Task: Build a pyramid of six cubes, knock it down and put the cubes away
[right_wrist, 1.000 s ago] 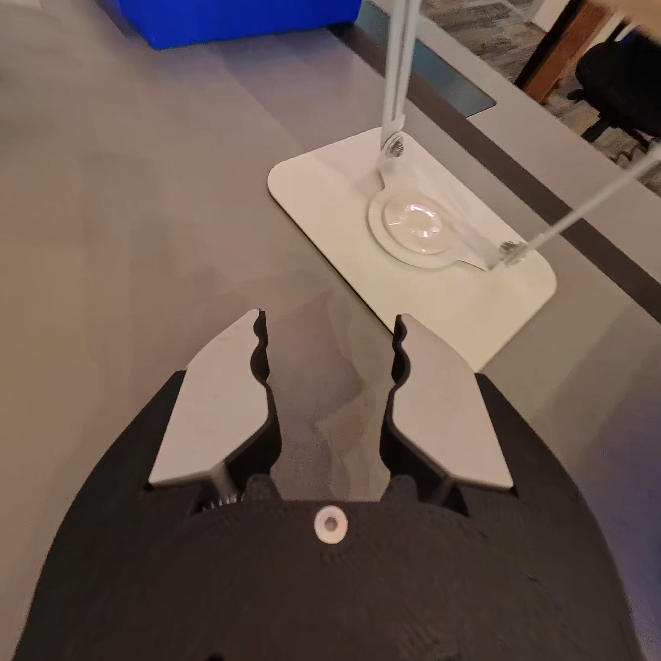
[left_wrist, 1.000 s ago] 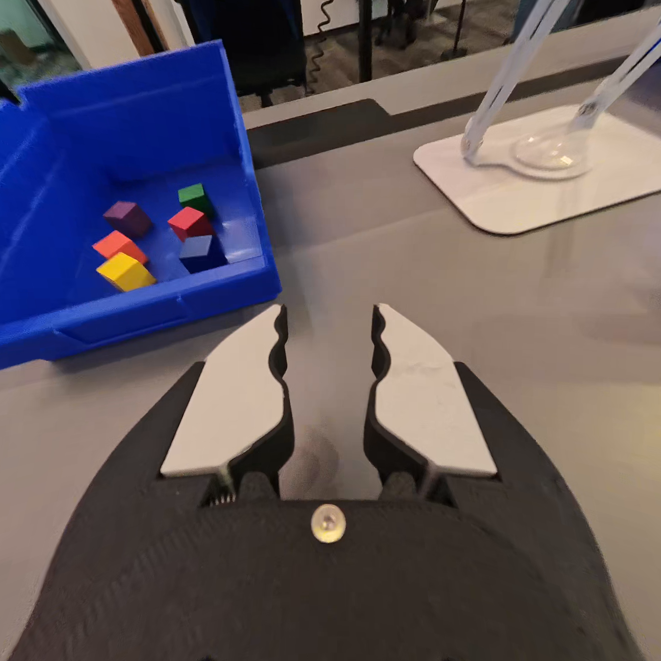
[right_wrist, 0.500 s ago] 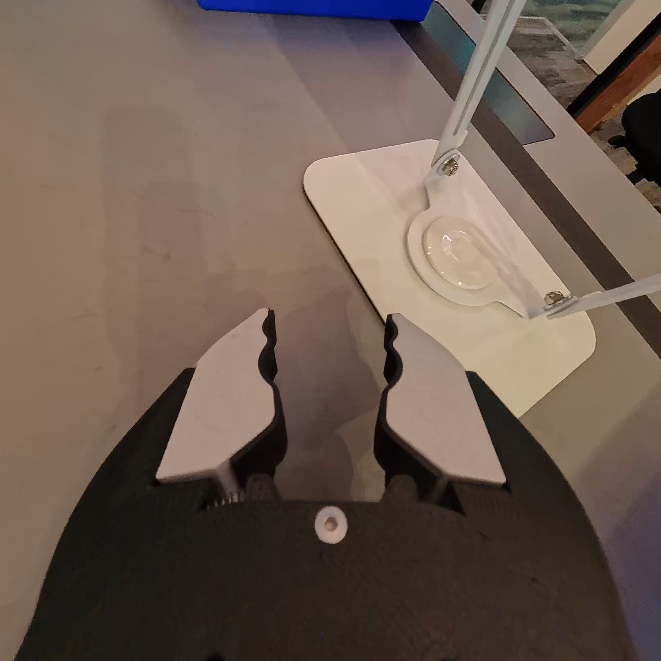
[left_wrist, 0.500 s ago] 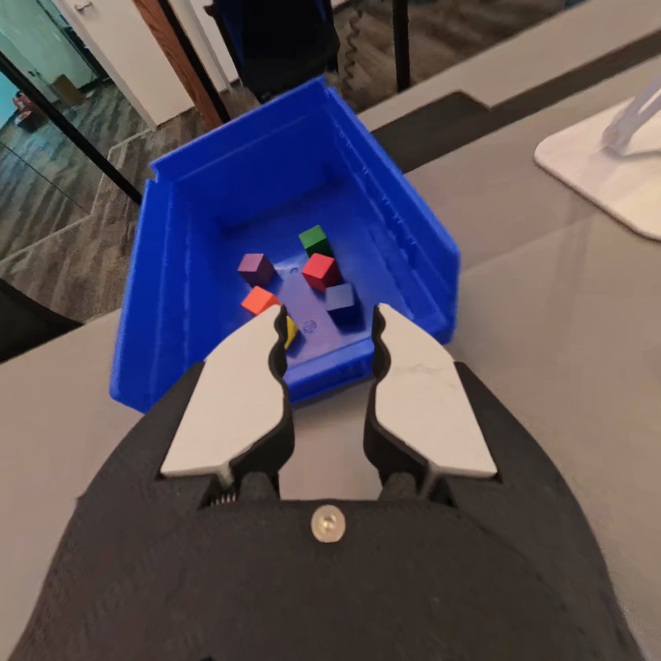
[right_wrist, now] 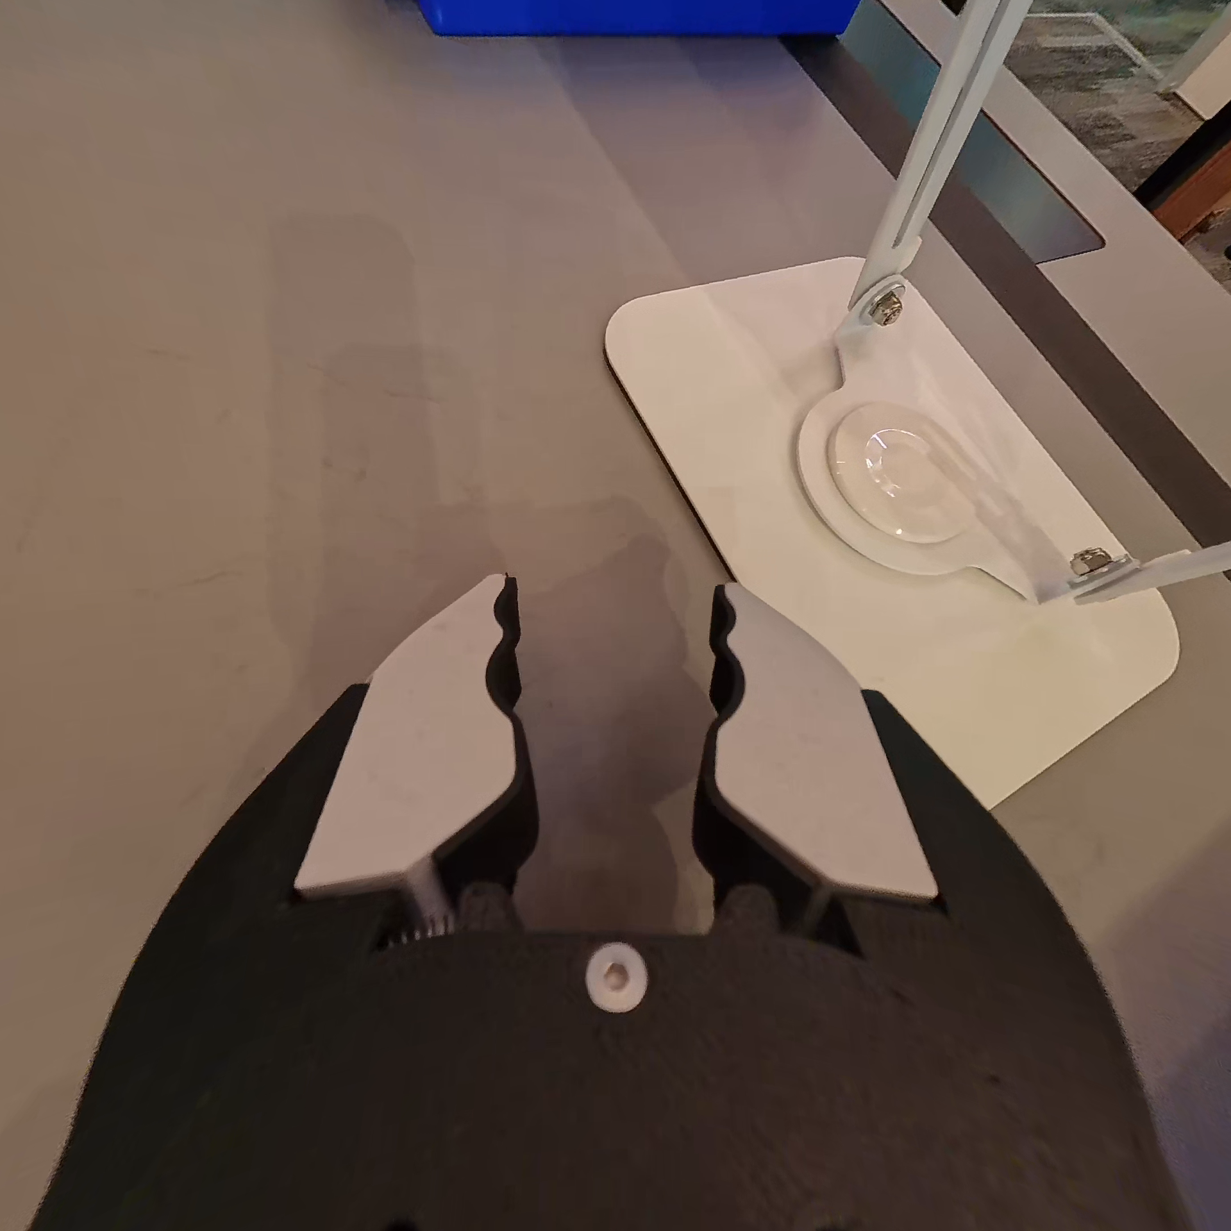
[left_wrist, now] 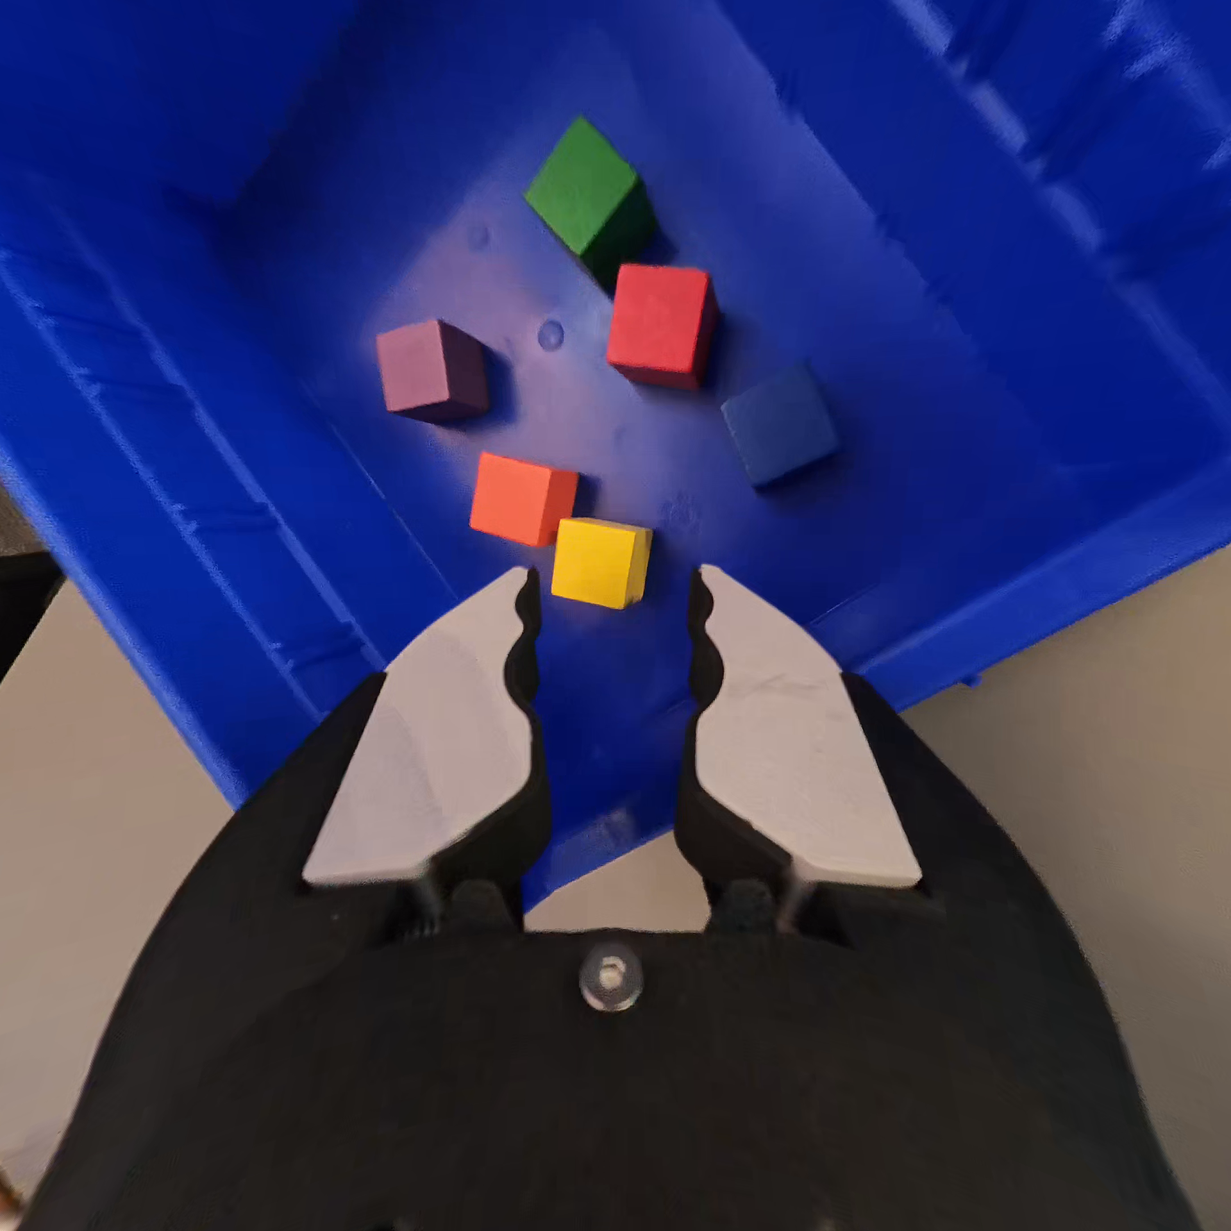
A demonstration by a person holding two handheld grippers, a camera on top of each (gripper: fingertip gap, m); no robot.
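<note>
In the left wrist view a blue bin [left_wrist: 1039, 579] fills the frame, with several cubes on its floor: green [left_wrist: 583, 183], red [left_wrist: 659, 323], purple [left_wrist: 426, 370], dark blue [left_wrist: 779, 423], orange [left_wrist: 519, 496] and yellow [left_wrist: 599, 563]. My left gripper [left_wrist: 611, 586] hangs open and empty over the bin. The yellow cube lies just beyond its fingertips, untouched. My right gripper [right_wrist: 613, 596] is open and empty above the grey table [right_wrist: 266, 333]. A strip of the blue bin [right_wrist: 633, 16] shows at the top of the right wrist view.
A white lamp base [right_wrist: 899, 519] with two thin white arms [right_wrist: 932, 146] stands on the table to the right of my right gripper. A dark strip [right_wrist: 999, 200] runs along the table's far side. Spacing between my two grippers at the tips: around 45 centimeters.
My left gripper has swung left and moved in over the bin, which now fills its view. It stays open and empty. My right gripper has shifted only slightly beside the lamp base.
</note>
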